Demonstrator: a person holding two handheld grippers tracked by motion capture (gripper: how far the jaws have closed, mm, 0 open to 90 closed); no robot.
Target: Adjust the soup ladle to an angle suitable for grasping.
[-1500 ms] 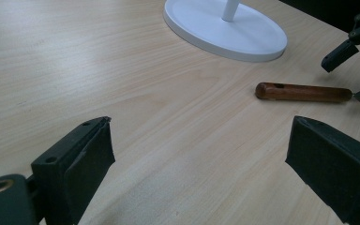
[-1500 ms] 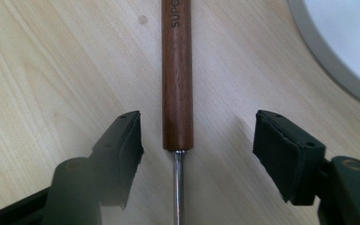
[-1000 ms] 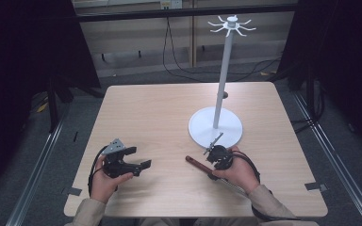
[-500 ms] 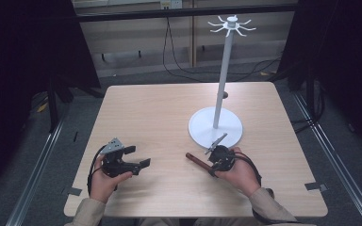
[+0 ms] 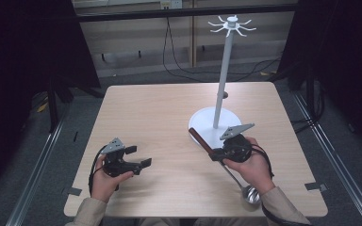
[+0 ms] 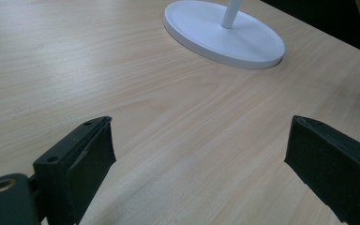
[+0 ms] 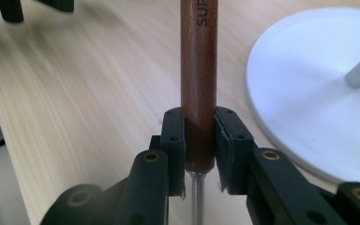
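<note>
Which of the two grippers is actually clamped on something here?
The right gripper: its pads pinch the ladle's brown wooden handle. The left gripper is wide open above bare table, holding nothing.

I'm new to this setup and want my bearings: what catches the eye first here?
First, the tall white stand with hooks at its top, its round base toward the table's right side. Next, the right gripper near that base, jaws shut on the brown wooden handle of a ladle, whose metal bowl hangs by the person's wrist at the near edge. The left gripper rests at the near left with its jaws wide open, holding nothing.
</note>
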